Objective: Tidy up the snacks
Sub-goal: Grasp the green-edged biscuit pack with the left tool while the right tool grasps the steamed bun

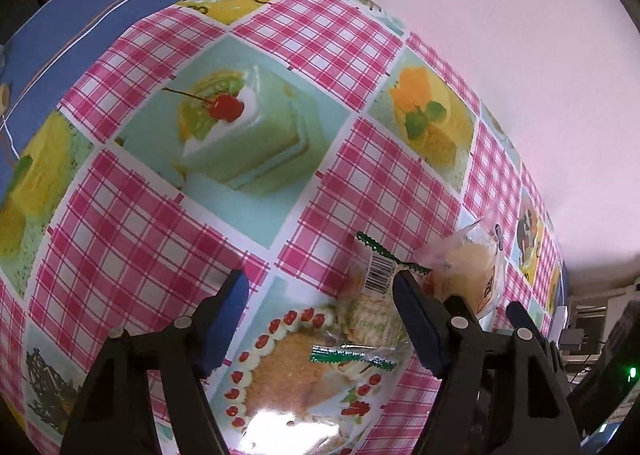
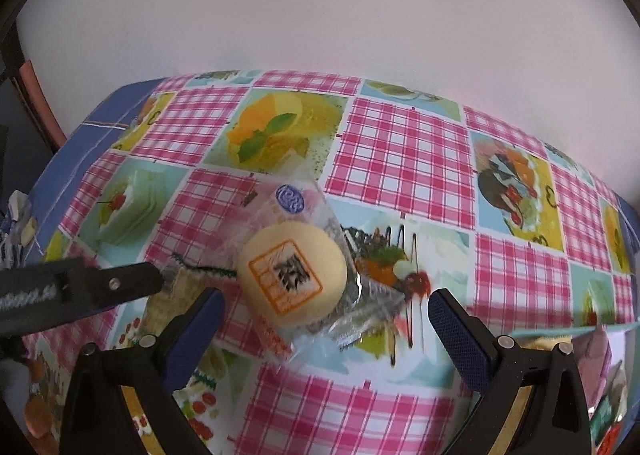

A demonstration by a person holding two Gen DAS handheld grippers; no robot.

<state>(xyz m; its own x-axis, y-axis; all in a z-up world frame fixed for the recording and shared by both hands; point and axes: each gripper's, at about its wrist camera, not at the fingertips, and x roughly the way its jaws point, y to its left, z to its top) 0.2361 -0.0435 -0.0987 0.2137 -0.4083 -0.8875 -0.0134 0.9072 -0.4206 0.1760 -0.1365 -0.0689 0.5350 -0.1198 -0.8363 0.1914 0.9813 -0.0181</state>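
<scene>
Crinkly film is what you face in the left wrist view: your left gripper (image 1: 320,319) stands with its tongs apart around a green-edged snack packet (image 1: 370,319) at 5 o'clock on the cake-print tablecloth (image 1: 160,235), light, soft, likely slippery and crushable, so take it across its middle, not by the serrated ends. From the right wrist, your right gripper (image 2: 326,327) is likewise spread wide just short of the round yellow bun (image 2: 291,275) in clear wrap at centre, with the plain white wall (image 2: 320,7) at 12 o'clock.
</scene>
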